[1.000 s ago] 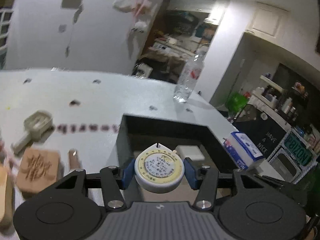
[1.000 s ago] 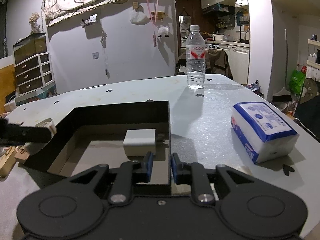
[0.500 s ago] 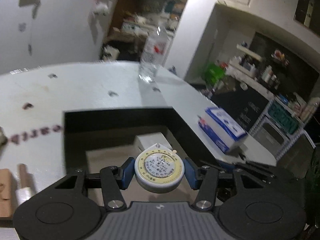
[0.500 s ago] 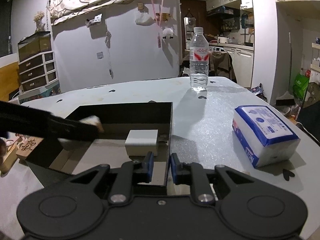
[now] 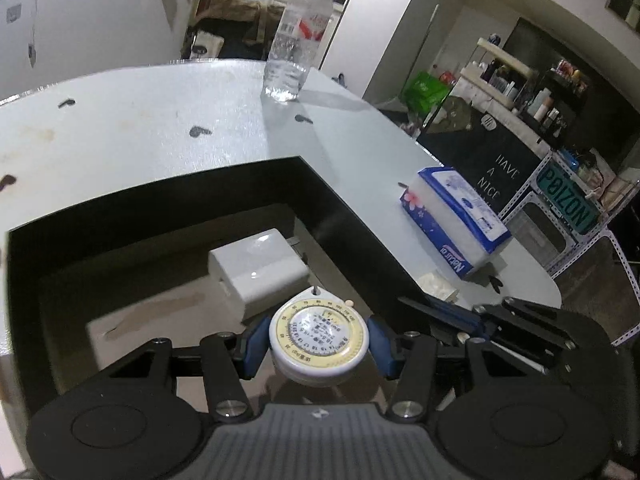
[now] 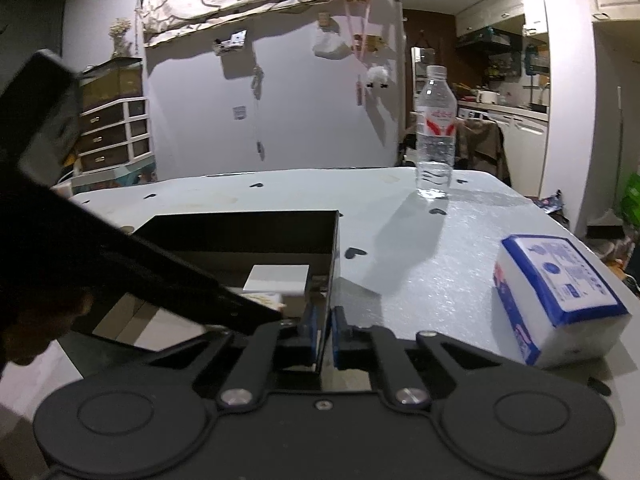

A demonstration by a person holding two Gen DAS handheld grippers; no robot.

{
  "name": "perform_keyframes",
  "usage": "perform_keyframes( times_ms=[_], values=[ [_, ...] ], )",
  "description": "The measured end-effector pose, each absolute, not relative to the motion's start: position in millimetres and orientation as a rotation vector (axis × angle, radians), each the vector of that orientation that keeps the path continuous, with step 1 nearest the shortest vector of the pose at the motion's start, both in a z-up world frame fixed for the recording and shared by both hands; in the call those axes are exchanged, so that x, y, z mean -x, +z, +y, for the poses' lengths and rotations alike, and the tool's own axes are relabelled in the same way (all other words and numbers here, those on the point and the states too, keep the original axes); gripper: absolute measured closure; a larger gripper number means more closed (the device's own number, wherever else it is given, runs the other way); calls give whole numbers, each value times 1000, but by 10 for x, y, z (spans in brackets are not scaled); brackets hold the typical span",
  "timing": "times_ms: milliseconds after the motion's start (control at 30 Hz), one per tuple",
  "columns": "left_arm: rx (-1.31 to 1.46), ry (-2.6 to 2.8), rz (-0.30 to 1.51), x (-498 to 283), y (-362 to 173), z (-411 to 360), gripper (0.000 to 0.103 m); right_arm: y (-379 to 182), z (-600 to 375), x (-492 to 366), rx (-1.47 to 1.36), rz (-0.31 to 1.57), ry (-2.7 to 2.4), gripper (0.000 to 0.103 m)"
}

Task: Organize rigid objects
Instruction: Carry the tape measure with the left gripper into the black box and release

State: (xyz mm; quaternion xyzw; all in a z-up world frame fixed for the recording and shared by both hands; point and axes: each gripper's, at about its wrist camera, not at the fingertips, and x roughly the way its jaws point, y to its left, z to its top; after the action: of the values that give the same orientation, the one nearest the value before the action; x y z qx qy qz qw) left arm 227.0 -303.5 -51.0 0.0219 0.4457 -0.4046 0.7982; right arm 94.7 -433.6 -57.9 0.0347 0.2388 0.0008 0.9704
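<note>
- Left gripper (image 5: 318,343): clamped on a round tape measure (image 5: 318,346), blue pads pressed against both sides of its white and yellow case, dial face up.
- Tape measure: held above the open black box (image 5: 224,184), over the near right part of its interior, clear of the floor.
- White block (image 5: 258,266): lying on the box floor, close to the right wall, just beyond the tape measure.
- Right gripper (image 6: 323,334): closed on the right wall of the black box (image 6: 334,248) near its front corner, one pad inside, one outside.
- Black box: resting on the desk (image 5: 140,120), toward its near edge.
- Water bottle (image 6: 435,136): upright at the desk's far edge.
- Tissue pack (image 6: 556,292): lying near the desk's right edge, well apart from the box.
</note>
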Motion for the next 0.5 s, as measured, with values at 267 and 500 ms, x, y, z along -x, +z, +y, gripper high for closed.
perform_keyframes(
  times_ms=[267,500],
  values=[
    [-20,-874,1009,-2403,-577,-3186,49,-588,-4350,-962,-81,480,7,96],
    [11,-830,1047,-2461,-587,-3161,36,-595,-4349,-962,-90,484,1,96]
  ],
)
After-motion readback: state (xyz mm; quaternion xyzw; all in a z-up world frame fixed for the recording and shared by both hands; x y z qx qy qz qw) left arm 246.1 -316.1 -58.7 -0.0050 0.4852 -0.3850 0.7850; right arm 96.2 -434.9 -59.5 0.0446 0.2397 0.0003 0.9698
